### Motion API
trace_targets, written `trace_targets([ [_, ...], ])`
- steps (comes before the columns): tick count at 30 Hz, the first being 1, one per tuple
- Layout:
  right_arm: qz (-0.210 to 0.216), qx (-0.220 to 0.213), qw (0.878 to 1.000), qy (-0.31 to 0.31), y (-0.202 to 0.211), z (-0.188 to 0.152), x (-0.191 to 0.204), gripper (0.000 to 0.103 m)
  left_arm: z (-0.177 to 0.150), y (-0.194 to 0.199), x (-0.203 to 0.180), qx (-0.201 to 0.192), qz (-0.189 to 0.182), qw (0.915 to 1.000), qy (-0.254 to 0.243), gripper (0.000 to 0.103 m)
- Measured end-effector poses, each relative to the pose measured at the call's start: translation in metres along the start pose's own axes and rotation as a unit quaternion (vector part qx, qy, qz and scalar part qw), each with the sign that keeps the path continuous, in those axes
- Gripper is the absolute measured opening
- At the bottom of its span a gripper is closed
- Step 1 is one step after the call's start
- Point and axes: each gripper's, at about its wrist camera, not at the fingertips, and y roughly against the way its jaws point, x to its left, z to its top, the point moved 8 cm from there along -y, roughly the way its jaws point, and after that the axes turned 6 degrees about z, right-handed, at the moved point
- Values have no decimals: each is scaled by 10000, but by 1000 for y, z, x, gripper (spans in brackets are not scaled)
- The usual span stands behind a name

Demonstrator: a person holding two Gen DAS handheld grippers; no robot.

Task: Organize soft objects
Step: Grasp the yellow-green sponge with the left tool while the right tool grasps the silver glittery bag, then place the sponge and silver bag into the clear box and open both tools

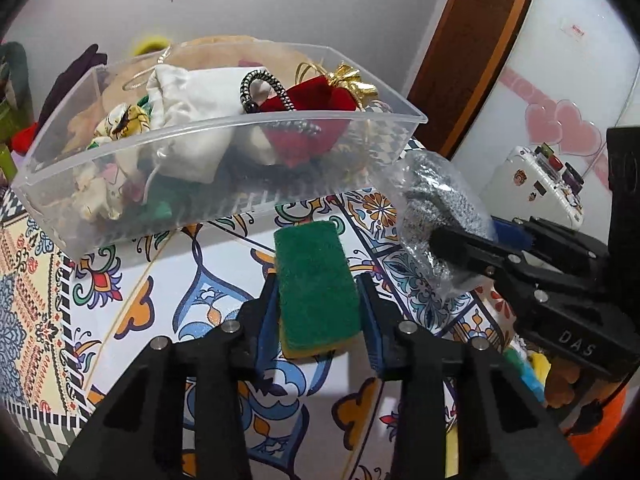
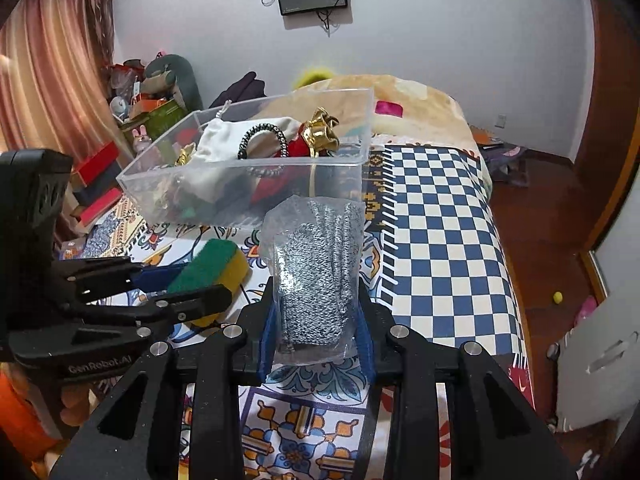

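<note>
My left gripper (image 1: 318,292) is shut on a green and yellow sponge (image 1: 316,284) and holds it above the patterned cloth, just in front of the clear plastic bin (image 1: 224,208). The sponge also shows in the right wrist view (image 2: 208,268). My right gripper (image 2: 316,316) is shut on a clear bag of grey knit fabric (image 2: 316,272), held to the right of the sponge; the bag also shows in the left wrist view (image 1: 436,208). The bin (image 2: 344,184) holds a white pouch (image 1: 188,96), a red velvet pouch (image 1: 320,100), a hair tie and other soft items.
The bin stands on a bed covered with a patterned cloth (image 1: 168,312) and a blue checkered cloth (image 2: 440,240). A white case (image 1: 540,184) stands by the wardrobe. Boxes and toys (image 2: 132,108) pile up at the far left by the curtain.
</note>
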Motion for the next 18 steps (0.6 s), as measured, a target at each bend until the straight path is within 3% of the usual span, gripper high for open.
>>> trace_targets([
  [9,72,-242,9994,224,10,20,14,30,20,38,20,-520,230,9983,150,36],
  [18,220,-753,9964,333,21,62,26,30,51,87,50,-1262,618,9899,195,36],
])
